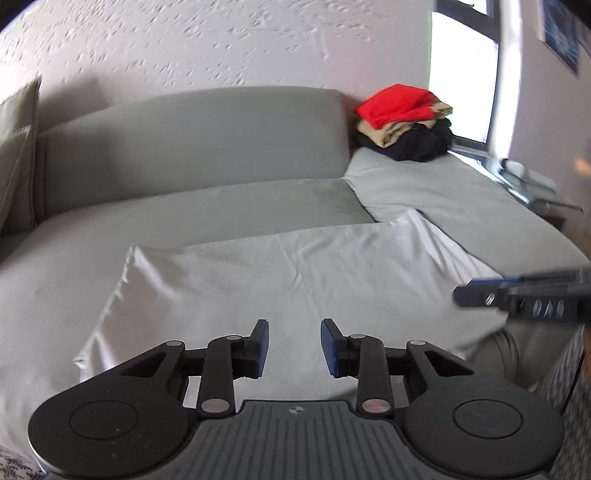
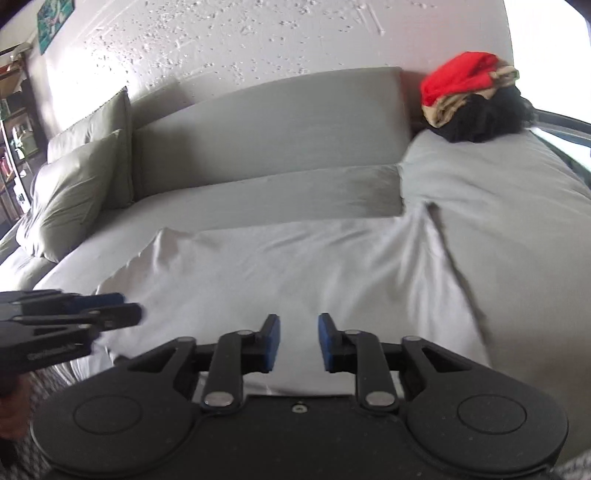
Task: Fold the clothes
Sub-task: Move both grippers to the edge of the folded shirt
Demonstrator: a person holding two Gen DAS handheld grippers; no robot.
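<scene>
Grey sofa (image 1: pixel 207 129) against a textured white wall (image 1: pixel 184 40), with a bright window (image 1: pixel 461 74) at the far right, blown out to white. White cloth (image 1: pixel 280 280) spread flat across the seat, lightly creased, its near edge hidden behind both gripper bodies and its right part draped over the seam between the cushions. Pile (image 1: pixel 404 122) of clothes at the far right corner of the sofa, well apart from the cloth: red on top, tan in the middle, black beneath; blurred, single garments not told apart. Two olive pillows (image 2: pixel 81 184) at the left end, seen whole only from the right wrist. Shelf (image 2: pixel 14 129) and a wall picture (image 2: pixel 55 18) cut off at the frame edge.

Left gripper (image 1: pixel 294 347) held low over the near middle of the cloth, jaws parted with a clear gap, nothing between them. Right gripper (image 2: pixel 299 341) just beside it, level, likewise parted and holding nothing. Each seen side-on and motion-blurred in the other's view, aimed toward the sofa back. Contact with the cloth not to be told.
</scene>
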